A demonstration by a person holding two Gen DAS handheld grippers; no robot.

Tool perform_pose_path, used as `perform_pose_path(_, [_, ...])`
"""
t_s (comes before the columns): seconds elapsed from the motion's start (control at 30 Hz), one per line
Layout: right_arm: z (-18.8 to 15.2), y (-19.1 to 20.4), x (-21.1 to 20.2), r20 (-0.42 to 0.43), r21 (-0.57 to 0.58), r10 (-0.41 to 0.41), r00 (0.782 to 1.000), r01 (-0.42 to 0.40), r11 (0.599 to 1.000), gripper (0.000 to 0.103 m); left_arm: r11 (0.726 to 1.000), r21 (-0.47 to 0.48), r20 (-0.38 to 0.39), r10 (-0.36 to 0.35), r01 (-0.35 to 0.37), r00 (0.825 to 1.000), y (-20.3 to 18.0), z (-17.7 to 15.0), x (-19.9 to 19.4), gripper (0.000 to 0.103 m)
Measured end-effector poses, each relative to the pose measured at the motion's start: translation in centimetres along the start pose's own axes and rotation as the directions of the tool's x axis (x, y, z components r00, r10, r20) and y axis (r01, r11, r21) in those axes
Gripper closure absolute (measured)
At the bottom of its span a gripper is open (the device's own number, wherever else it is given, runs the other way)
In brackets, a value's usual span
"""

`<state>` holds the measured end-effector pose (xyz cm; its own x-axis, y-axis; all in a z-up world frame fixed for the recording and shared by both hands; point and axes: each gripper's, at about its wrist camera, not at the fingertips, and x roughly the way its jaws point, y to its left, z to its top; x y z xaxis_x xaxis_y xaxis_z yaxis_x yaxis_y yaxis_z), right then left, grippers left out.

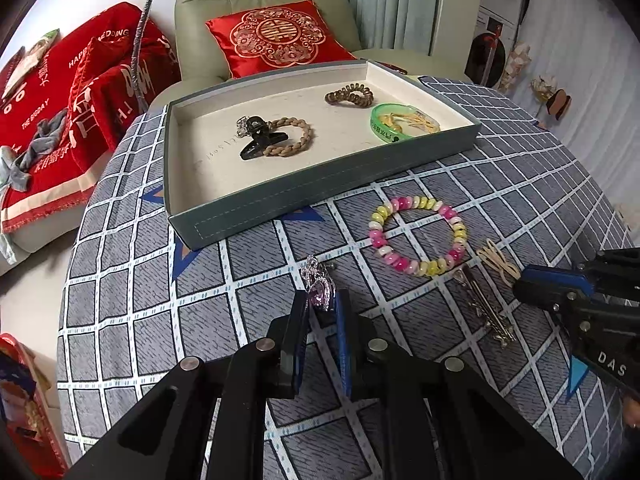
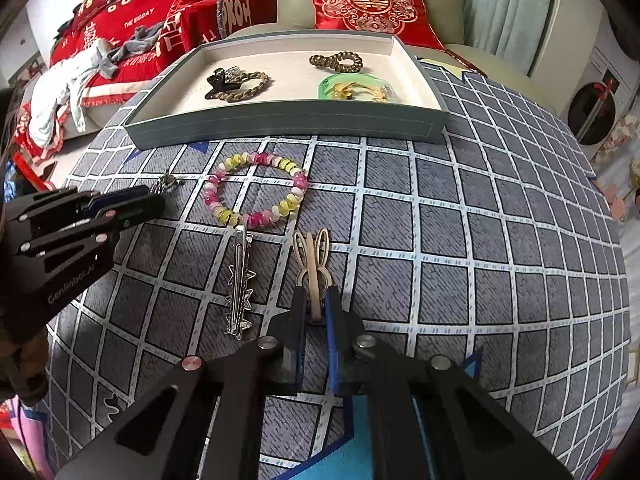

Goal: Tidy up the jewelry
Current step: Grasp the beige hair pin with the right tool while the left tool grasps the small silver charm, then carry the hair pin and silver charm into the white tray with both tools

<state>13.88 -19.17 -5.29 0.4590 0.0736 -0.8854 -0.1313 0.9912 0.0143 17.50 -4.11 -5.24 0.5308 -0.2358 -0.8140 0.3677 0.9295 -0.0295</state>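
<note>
A round surface [image 2: 480,240] with a grey cloth of white squares carries everything. Behind it stands a pale green armchair [image 1: 256,0] with a red cushion [image 1: 276,36] on its seat, and red blankets [image 1: 80,92] lie on the left.

At the far side of the surface sits a big grey-green tray [image 1: 320,184] with a cream floor. Inside it lie a braided brown hair tie [image 1: 296,136] with a black claw clip [image 1: 260,140] on top of it, a brown coil hair tie [image 1: 350,95], and a green bangle [image 1: 390,124] with small gold bits inside its ring.

On the cloth just in front of the tray lies a bead bracelet [image 2: 256,190] of pink, yellow and white beads. Near it lies a long silver hair clip [image 2: 239,276].

The left gripper [image 1: 322,304] has its jaws pinching a small silver charm with a pink stone [image 1: 319,286], which touches the cloth at the left of the bracelet.

The right gripper [image 2: 314,300] has its jaws pressed on the near end of a gold bunny-ear hair clip [image 2: 312,252], which lies flat on the cloth just right of the silver clip
</note>
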Motion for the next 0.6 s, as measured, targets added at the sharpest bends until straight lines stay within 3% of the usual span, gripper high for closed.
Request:
perform_pose_path(0.17, [-0.2,-1.3,-0.9,0.019,0.056,0.034,0.999,-0.035,0.998,0.094,1.000,-0.004,0.016,-0.011,0.011,1.000,-0.1,0.1,-0.8,0.075])
perform_pose_path(0.23, [-0.2,-1.8,-1.3,0.028,0.076,0.049,0.998,-0.051,0.996,0.094,1.000,-0.006,0.022,-0.015,0.015,1.000,-0.2,0.3,-1.2,0.082])
perform_pose_path(0.6, [0.0,-3.6,-3.4,0.078,0.142,0.083,0.993,-0.093,0.985,0.094,0.998,-0.024,0.056,-0.049,0.050,0.997,0.4,0.7,-3.0,0.082])
